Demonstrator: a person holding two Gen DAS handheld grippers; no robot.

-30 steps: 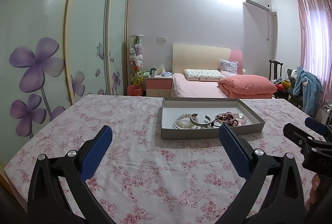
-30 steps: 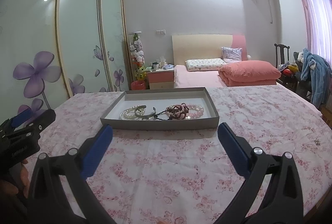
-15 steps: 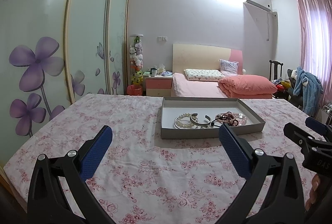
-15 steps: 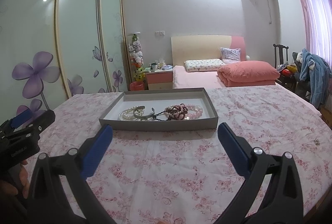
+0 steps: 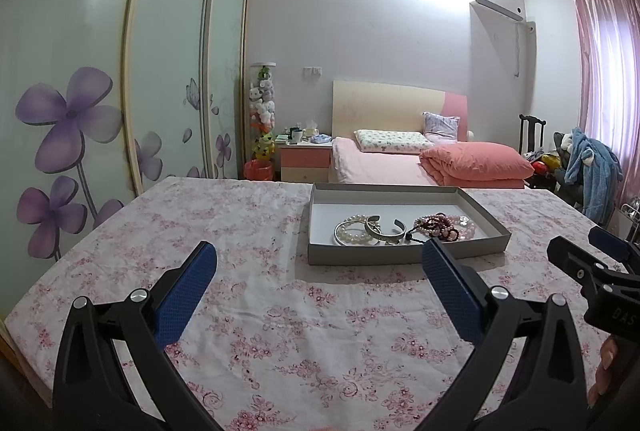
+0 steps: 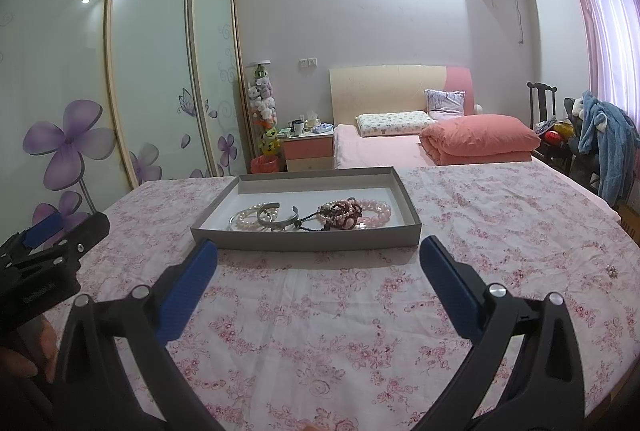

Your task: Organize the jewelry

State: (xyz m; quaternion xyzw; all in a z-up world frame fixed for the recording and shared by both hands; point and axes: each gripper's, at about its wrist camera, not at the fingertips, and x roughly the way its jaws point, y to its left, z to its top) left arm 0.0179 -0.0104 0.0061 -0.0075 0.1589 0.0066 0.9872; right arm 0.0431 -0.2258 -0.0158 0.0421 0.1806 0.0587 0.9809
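A shallow grey tray (image 5: 404, 257) (image 6: 304, 241) sits on the floral tablecloth ahead of both grippers. In it lie a pearl bracelet (image 5: 352, 233) (image 6: 243, 219), a silver cuff bangle (image 5: 386, 229) (image 6: 276, 217), dark red beads (image 5: 434, 225) (image 6: 338, 213) and a pink bead bracelet (image 6: 376, 211). My left gripper (image 5: 319, 263) is open and empty, short of the tray. My right gripper (image 6: 318, 259) is open and empty, just before the tray's near wall. A small sparkly piece (image 6: 612, 271) lies on the cloth at the far right.
The table with its pink floral cloth (image 5: 240, 231) fills the foreground. Sliding wardrobe doors (image 5: 80, 91) stand to the left. A bed (image 5: 432, 159), a nightstand (image 5: 306, 161) and a chair with clothes (image 5: 588, 167) stand behind the table.
The right gripper has drifted a little to the right, so the tray sits further left in its view. The left gripper has barely moved. Both stay open.
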